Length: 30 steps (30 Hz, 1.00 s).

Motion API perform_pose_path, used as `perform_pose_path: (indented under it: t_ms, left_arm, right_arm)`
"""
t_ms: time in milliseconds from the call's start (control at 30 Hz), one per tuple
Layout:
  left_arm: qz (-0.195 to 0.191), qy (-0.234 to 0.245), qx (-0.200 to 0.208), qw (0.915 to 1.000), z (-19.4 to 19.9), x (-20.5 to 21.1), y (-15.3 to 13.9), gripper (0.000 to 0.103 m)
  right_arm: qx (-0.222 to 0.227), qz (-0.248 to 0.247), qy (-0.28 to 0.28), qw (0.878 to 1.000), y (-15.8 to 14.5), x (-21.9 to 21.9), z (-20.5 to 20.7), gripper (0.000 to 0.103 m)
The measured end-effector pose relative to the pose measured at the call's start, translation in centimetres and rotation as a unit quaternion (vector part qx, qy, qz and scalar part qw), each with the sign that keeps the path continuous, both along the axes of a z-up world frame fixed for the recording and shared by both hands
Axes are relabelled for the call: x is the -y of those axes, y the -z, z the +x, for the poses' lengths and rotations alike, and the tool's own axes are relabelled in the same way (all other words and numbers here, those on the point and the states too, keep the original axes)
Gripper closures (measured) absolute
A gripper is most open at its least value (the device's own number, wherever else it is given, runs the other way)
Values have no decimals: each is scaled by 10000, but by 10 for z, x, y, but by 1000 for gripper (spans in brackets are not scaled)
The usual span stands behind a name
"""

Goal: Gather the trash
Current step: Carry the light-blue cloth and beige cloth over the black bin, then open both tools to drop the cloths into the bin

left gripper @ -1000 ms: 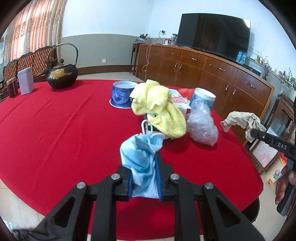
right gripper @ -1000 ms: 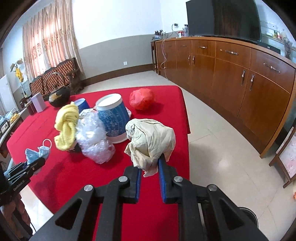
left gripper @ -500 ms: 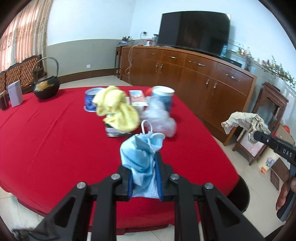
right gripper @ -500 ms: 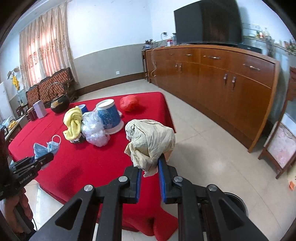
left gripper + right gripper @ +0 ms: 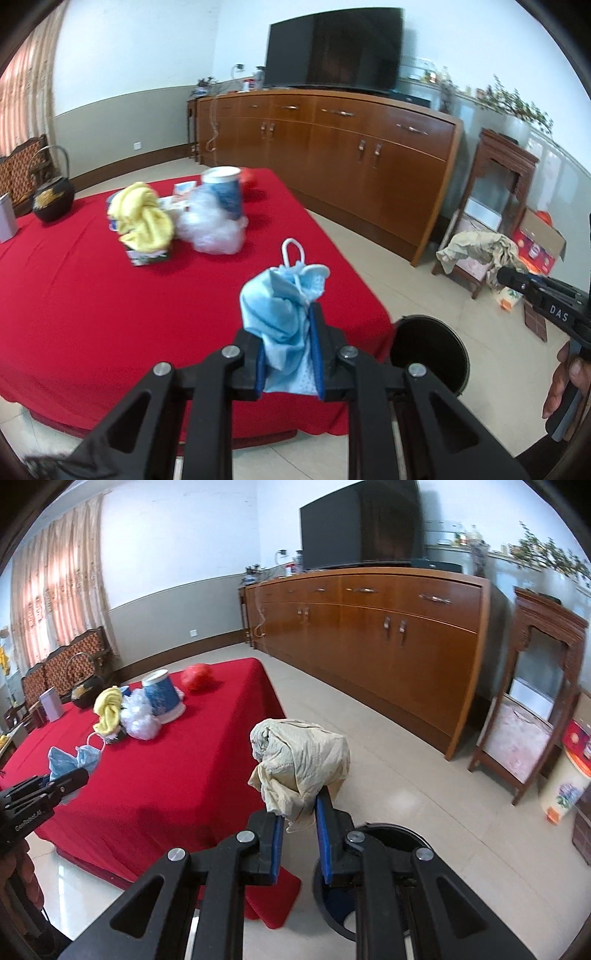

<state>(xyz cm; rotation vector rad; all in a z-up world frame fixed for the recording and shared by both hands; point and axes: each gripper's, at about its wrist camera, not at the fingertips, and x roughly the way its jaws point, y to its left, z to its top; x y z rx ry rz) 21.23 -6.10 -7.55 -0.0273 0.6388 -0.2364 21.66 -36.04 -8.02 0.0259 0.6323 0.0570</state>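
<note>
Left gripper [image 5: 289, 354] jaws clamp a crumpled blue face mask [image 5: 282, 306] above the red tabletop's [image 5: 92, 295] near right corner. Right gripper [image 5: 300, 840] jaws pinch a beige rag [image 5: 301, 760] over the floor, black bin [image 5: 388, 834] just below.

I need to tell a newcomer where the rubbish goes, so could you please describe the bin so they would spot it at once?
Start at the table with the red cloth and go to its corner nearest the long wooden sideboard. On the tiled floor just beside that corner stands the bin: round, black and open-topped, the only dark container at floor level, unlike the cardboard box further off.
</note>
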Motion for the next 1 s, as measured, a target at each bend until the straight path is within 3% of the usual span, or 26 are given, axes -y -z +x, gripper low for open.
perform_pose_path:
  t_ms: [433, 1000]
  left_arm:
    - [206, 593, 59, 9980, -13, 64, -6, 82]
    - [340, 1299, -252, 9906, -10, 149, 22, 82]
  right_arm:
    - [-240, 148, 472, 9985, 34, 58, -31, 86]
    - [-705, 178, 770, 9944, 71, 105, -44, 86]
